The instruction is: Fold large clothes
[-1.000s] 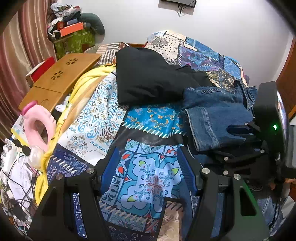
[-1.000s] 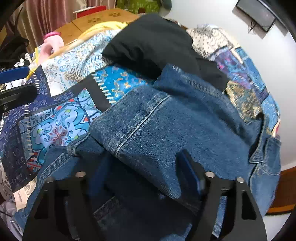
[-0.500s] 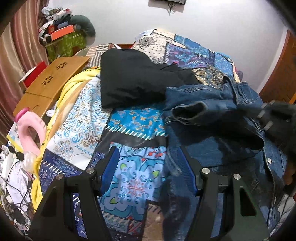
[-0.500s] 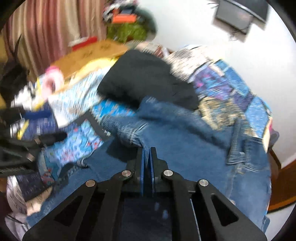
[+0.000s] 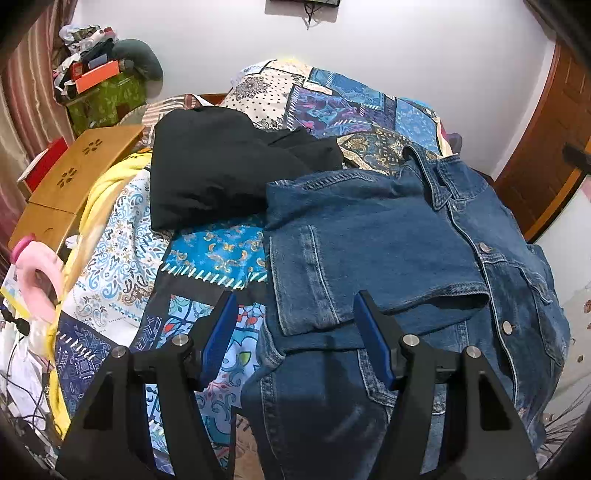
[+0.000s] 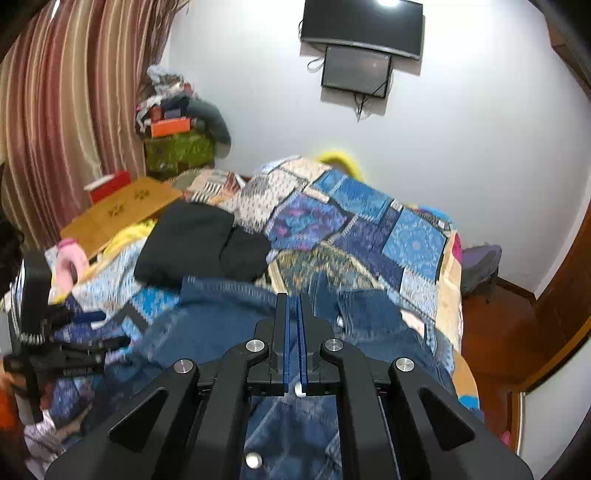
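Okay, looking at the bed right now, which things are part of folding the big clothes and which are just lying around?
Part of the job:
denim jacket
left gripper, open over the jacket
right gripper, shut

Just lying about:
black garment
patchwork quilt
wooden lap table
pink plush ring
wall screens

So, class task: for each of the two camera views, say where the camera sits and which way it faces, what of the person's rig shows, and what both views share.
Left wrist: sits on the left gripper, jaws open, looking along the bed at the denim jacket.
Right wrist: sits on the right gripper, jaws together, facing the wall screens; the left gripper shows at its left edge.
Shared: denim jacket, black garment, patchwork quilt.
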Available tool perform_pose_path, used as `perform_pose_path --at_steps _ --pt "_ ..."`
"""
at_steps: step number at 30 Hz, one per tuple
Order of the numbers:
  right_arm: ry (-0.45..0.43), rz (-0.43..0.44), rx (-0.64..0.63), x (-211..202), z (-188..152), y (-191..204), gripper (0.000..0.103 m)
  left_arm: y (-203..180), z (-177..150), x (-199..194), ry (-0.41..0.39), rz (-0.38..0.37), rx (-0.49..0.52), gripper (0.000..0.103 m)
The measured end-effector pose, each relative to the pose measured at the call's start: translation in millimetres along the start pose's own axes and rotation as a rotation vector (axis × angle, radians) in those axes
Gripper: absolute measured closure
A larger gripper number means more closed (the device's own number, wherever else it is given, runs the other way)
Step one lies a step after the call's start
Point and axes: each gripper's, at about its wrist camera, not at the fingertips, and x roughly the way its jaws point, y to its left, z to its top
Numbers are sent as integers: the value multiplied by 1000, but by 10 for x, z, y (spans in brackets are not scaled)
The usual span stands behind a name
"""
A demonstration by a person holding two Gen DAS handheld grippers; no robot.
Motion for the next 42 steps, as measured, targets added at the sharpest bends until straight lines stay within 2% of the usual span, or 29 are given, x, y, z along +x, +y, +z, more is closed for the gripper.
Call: perform_pose_path --at_steps 2,4,6,7,17,21,24,30,32,33,34,37,42 --pt "58 29 -38 85 -82 66 91 -7 -11 -14 0 6 7 39" --pt "89 30 -74 167 -160 149 69 10 -27 -37 -3 8 10 39" --pt "106 46 -109 245 -253 262 57 44 -48 -61 -7 19 14 39" --pt "127 68 -130 335 -285 373 57 70 -60 -69 -9 27 14 39" --pt "347 215 -299 1089 -579 1051 57 511 -215 -30 18 43 -68 39" --pt "448 214 -367 1419 -708 1263 57 643 -249 22 34 45 -99 39" --pt "434 193 -408 1482 -737 1346 57 723 -266 59 41 45 -122 39" --pt "428 162 -389 1652 -656 1422 57 748 -263 120 56 37 -141 39" --pt "409 158 -359 1662 -628 1403 66 718 -255 103 51 36 -133 39" --pt "399 148 -343 1645 -609 1380 82 702 -250 91 47 38 -127 39" --pt "388 138 -322 1624 -582 1337 93 678 -241 74 42 40 -118 39" --pt "342 161 -217 1505 -456 1153 96 632 -209 48 37 44 -105 39" --pt "209 125 -57 1032 -166 664 98 507 -133 21 24 35 -86 39"
